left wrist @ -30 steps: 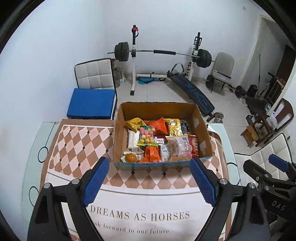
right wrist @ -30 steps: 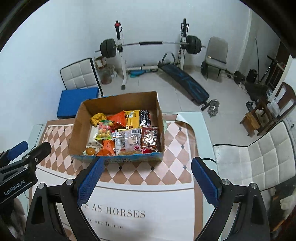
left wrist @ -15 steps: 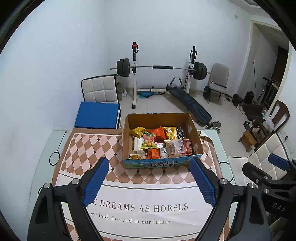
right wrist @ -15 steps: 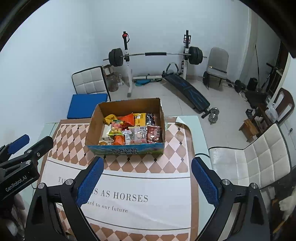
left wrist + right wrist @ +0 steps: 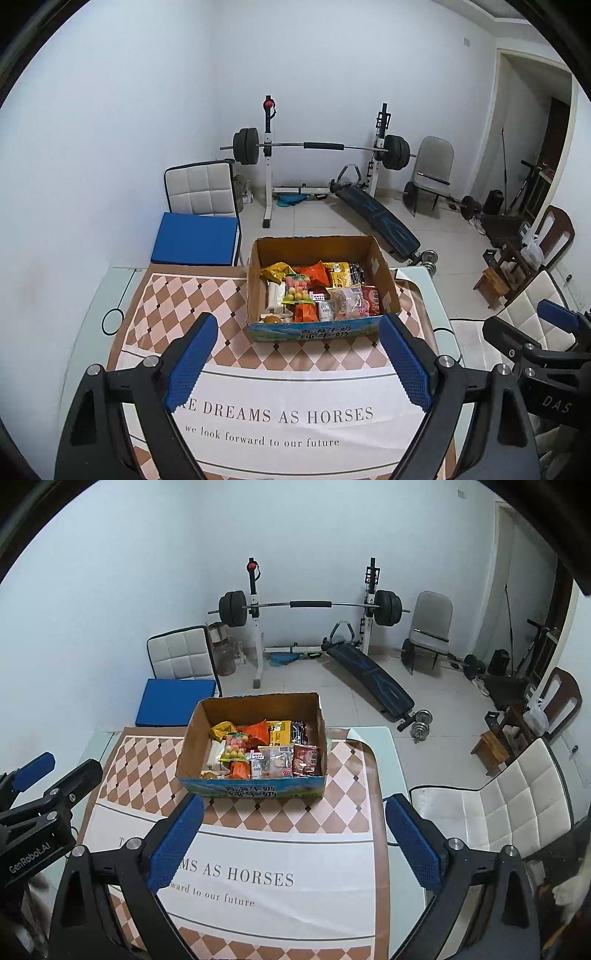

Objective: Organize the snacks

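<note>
With both the left claw point(image 5: 297, 363) and the right claw point(image 5: 293, 843) spread wide and empty above the counter point(image 5: 92, 306), well short of the open brown cardboard box point(image 5: 192, 738) of packed snacks point(image 5: 266, 751) at the far end of the checkered mat point(image 5: 184, 299), a good step likely needs one claw lowering straight onto a top packet.

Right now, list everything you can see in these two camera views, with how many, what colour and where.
cardboard box: one, brown with blue printed front, far end of the table, open.
snack packets: many, orange, yellow, red, clear, all inside the box.
tablecloth: one, brown and cream diamonds with a white lettered panel, covers the table.
table: one, pale glass, under the cloth.
white chairs: two, one behind the table at left, one at right.
blue cushion: one, on the left chair.
barbell rack: one, white with black plates, back wall.
left gripper: blue pads, open, empty.
right gripper: blue pads, open, empty.
</note>
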The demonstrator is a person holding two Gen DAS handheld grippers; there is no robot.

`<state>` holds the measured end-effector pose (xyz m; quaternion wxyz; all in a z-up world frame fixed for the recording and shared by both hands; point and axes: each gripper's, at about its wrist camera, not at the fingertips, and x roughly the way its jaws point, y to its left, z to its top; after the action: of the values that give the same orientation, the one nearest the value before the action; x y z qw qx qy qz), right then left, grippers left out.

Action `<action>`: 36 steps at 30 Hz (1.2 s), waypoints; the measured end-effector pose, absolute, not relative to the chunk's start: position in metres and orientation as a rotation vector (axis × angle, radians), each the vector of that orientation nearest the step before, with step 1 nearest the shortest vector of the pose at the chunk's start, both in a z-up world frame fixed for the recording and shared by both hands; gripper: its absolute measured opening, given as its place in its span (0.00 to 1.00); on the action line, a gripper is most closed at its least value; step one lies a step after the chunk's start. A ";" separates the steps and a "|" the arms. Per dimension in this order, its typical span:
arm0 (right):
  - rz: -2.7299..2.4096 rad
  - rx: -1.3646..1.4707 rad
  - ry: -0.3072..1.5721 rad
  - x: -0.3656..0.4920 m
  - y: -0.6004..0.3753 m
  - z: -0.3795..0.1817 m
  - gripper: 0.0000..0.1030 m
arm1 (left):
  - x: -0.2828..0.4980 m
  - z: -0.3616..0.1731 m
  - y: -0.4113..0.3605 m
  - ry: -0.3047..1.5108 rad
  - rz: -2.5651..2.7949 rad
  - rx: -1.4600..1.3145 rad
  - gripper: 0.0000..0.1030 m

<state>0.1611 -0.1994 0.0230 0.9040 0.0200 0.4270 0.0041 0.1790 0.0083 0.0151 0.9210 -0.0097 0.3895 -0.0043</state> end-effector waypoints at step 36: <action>-0.082 0.004 0.843 0.197 -0.212 0.005 0.99 | 0.207 -0.002 0.003 0.787 0.040 -0.010 1.00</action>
<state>0.1971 -0.2118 0.0053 0.9116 0.0022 0.4092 -0.0398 0.2065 0.0032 -0.0015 0.9234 -0.0050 0.3832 0.0195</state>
